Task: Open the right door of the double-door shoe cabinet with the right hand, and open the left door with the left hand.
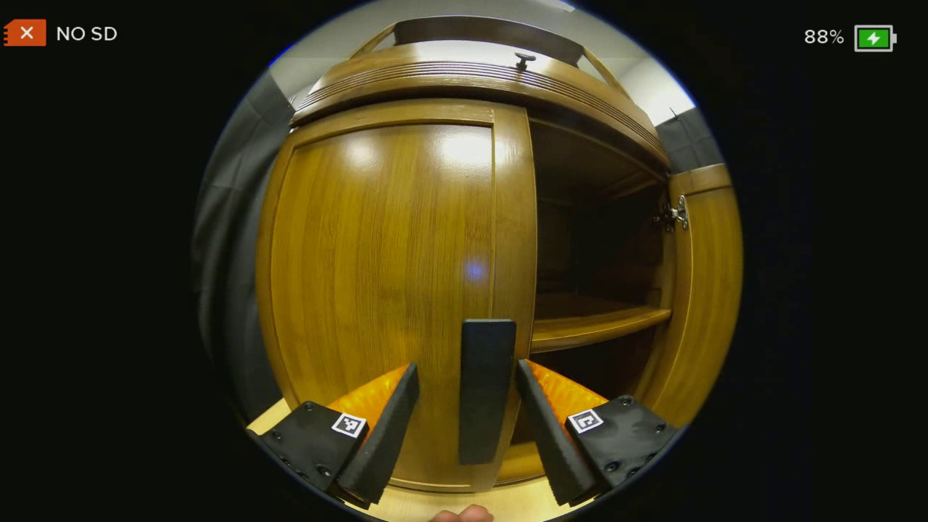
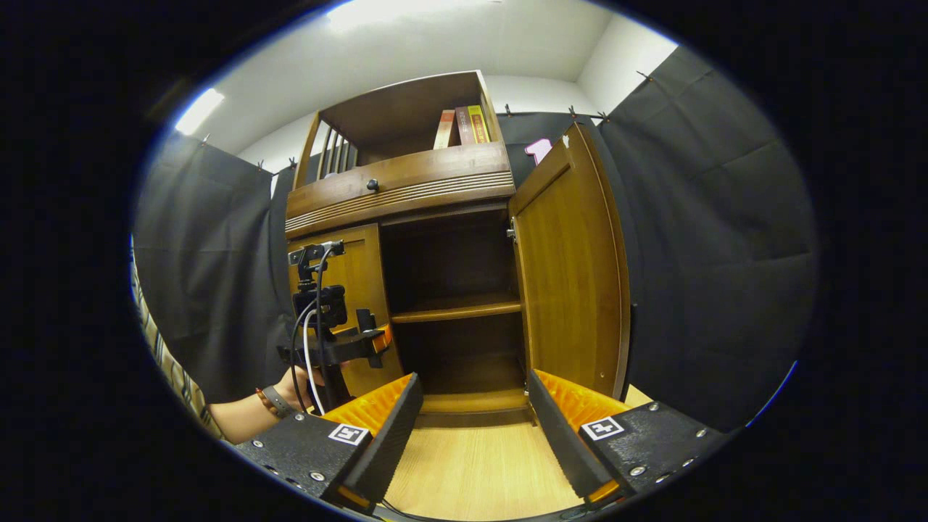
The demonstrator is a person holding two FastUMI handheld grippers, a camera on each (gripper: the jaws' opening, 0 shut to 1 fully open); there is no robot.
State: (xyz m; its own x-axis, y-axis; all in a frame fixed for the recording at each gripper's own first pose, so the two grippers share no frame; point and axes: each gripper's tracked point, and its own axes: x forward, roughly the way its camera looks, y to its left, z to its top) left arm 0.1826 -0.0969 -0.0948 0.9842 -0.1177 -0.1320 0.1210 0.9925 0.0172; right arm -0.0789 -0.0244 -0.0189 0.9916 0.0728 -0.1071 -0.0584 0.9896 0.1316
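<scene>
The wooden shoe cabinet's left door (image 1: 377, 275) is closed. Its dark upright handle (image 1: 487, 391) stands between the fingers of my left gripper (image 1: 467, 370), which is open, with a gap on each side of the handle. The right door (image 1: 707, 290) is swung wide open and shows a dark inside with a shelf (image 1: 594, 326). In the right gripper view the right door (image 2: 573, 268) stands open to the right, and my right gripper (image 2: 475, 377) hangs open and empty in front of the cabinet's open half, apart from it. The left gripper (image 2: 378, 338) is up against the left door (image 2: 355, 283).
A drawer with a small knob (image 2: 372, 184) sits above the doors, and an upper shelf holds books (image 2: 460, 127). A person's hand (image 2: 290, 395) with a wristband holds the left gripper. Light wooden floor (image 2: 478, 471) lies before the cabinet, with black cloth wall (image 2: 710, 254) around.
</scene>
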